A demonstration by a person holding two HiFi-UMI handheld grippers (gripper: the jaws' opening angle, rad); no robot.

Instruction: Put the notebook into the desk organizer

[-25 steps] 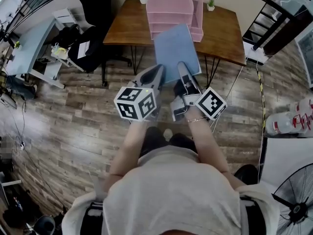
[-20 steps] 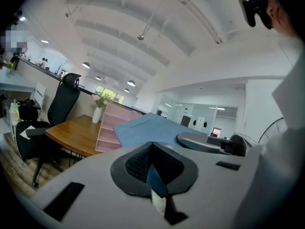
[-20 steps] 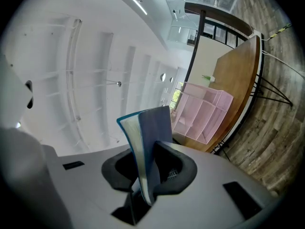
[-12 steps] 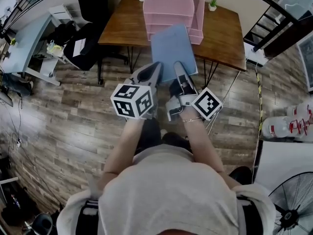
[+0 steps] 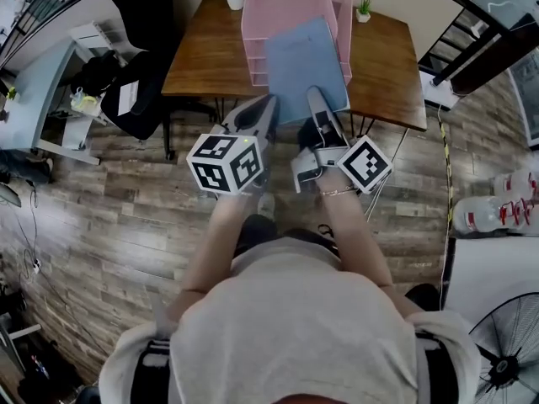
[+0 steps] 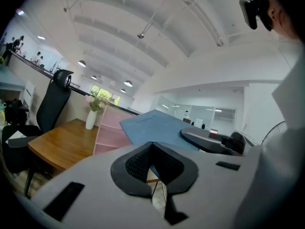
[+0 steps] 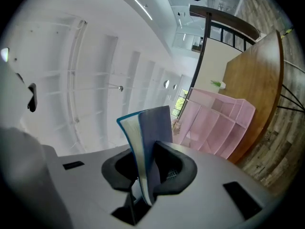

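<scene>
Above the brown wooden tabletop point(image 5: 389, 67), before the pink tiered desk organizer point(image 5: 286, 0), the flat blue notebook point(image 5: 305, 64), its cover print unreadable, sits clamped in the right hand-held gripper point(image 5: 314, 98), with the left hand-held gripper point(image 5: 264, 109) closed beside it.

Even, bright indoor light; strong fisheye bending and dark vignette at edges; slight softness.

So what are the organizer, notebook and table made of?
Organizer: pink, slightly see-through panels, likely plastic. Notebook: matte blue cover, maybe card, with paper pages at its edge. Table: brown grained top, apparently wood, on thin dark legs, probably metal.
</scene>
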